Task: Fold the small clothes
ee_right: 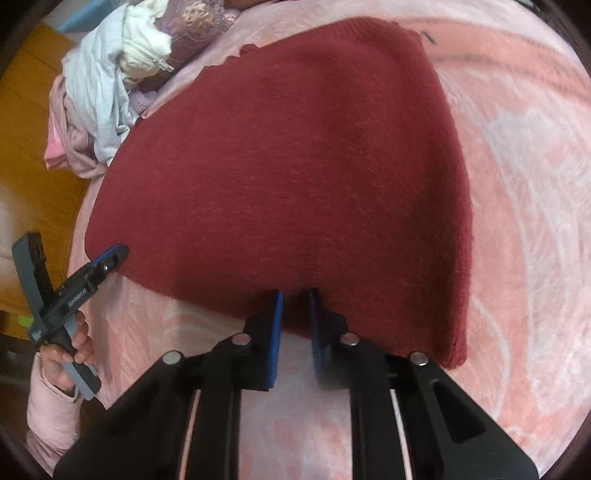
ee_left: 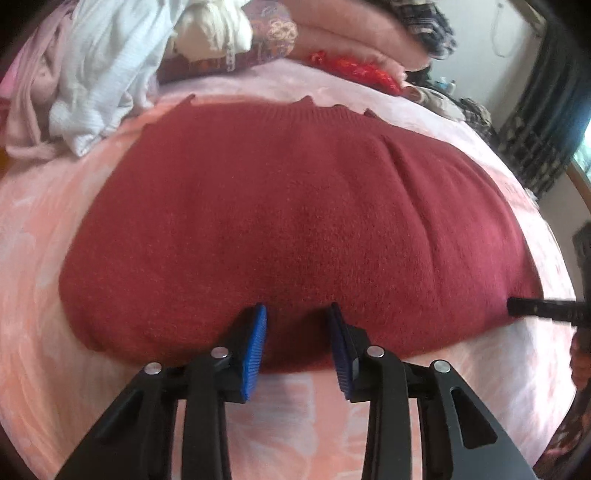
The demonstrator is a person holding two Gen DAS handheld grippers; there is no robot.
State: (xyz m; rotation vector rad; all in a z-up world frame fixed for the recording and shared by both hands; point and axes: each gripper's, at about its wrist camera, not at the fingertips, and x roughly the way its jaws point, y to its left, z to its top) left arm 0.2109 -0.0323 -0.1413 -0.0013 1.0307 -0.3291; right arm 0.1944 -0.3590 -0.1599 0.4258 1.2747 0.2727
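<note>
A dark red knitted garment point(ee_left: 295, 221) lies flat on a pink bedspread point(ee_left: 44, 258); it also shows in the right wrist view point(ee_right: 295, 166). My left gripper point(ee_left: 298, 317) is open, its blue pads either side of the near edge of the garment. My right gripper point(ee_right: 295, 295) is partly open, with the garment's near edge between its blue pads. The left gripper also shows in the right wrist view point(ee_right: 114, 253) at the garment's left corner. The right gripper's tip point(ee_left: 517, 306) shows at the garment's right edge.
A heap of white and pink clothes point(ee_left: 85, 85) lies at the far left of the bed; it also shows in the right wrist view point(ee_right: 103, 81). Folded pink blankets point(ee_left: 351, 33) and a patterned cushion point(ee_left: 258, 48) lie at the back. A yellow floor point(ee_right: 26, 129) lies left of the bed.
</note>
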